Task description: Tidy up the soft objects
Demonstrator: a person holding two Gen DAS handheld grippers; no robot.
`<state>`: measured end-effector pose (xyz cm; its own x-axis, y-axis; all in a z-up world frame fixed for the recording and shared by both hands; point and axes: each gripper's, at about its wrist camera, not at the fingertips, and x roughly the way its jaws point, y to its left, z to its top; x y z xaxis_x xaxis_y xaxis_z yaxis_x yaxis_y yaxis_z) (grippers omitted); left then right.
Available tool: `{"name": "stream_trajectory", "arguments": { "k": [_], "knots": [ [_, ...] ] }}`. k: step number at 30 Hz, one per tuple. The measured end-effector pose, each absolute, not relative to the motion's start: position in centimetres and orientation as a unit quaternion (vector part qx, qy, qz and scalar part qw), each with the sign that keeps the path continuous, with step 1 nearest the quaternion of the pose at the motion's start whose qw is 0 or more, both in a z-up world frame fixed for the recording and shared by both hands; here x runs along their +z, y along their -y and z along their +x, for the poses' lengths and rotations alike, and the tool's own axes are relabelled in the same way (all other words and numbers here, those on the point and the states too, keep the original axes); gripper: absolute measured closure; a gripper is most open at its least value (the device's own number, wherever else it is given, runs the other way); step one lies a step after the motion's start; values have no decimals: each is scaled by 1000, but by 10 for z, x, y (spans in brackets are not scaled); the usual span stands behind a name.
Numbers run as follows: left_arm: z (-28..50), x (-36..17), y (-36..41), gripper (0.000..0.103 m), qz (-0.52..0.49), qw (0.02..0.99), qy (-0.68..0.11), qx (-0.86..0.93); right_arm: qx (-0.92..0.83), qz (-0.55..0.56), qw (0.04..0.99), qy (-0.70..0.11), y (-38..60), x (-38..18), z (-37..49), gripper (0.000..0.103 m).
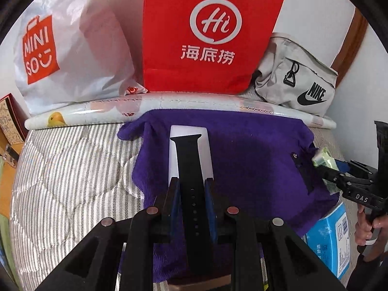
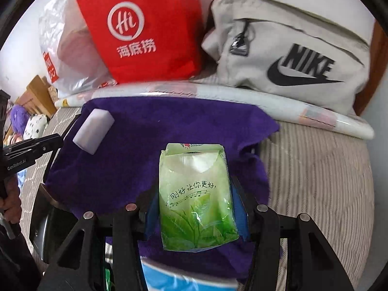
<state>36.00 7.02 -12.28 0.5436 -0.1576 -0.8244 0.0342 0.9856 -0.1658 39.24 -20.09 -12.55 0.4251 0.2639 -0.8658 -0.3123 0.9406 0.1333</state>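
Observation:
My left gripper (image 1: 191,181) is shut on a black perforated watch strap (image 1: 190,160). The strap's far end lies over a white foam block (image 1: 206,145), which rests on a purple towel (image 1: 254,150). My right gripper (image 2: 194,194) is shut on a green tissue pack (image 2: 194,194), held above the same purple towel (image 2: 135,131). In the right wrist view the left gripper (image 2: 60,140) comes in from the left, beside the white block (image 2: 93,132). In the left wrist view the right gripper (image 1: 323,168) and its green pack (image 1: 322,157) enter at the right edge.
The towel covers a blue box (image 1: 332,237) on striped bedding (image 1: 72,169). Behind lie a printed roll (image 1: 169,103), a white Miniso bag (image 1: 72,48), a red paper bag (image 1: 206,36) and a grey Nike bag (image 1: 295,80). A hand (image 1: 366,220) grips the right tool.

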Motion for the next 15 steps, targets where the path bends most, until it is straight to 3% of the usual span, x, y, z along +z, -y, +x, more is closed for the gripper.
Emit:
{"name": "stream_trajectory", "arguments": {
  "k": [15],
  "knots": [
    [372, -146, -71, 83, -62, 864, -497, -53, 172, -41, 812, -557, 180, -156, 407, 51]
  ]
}}
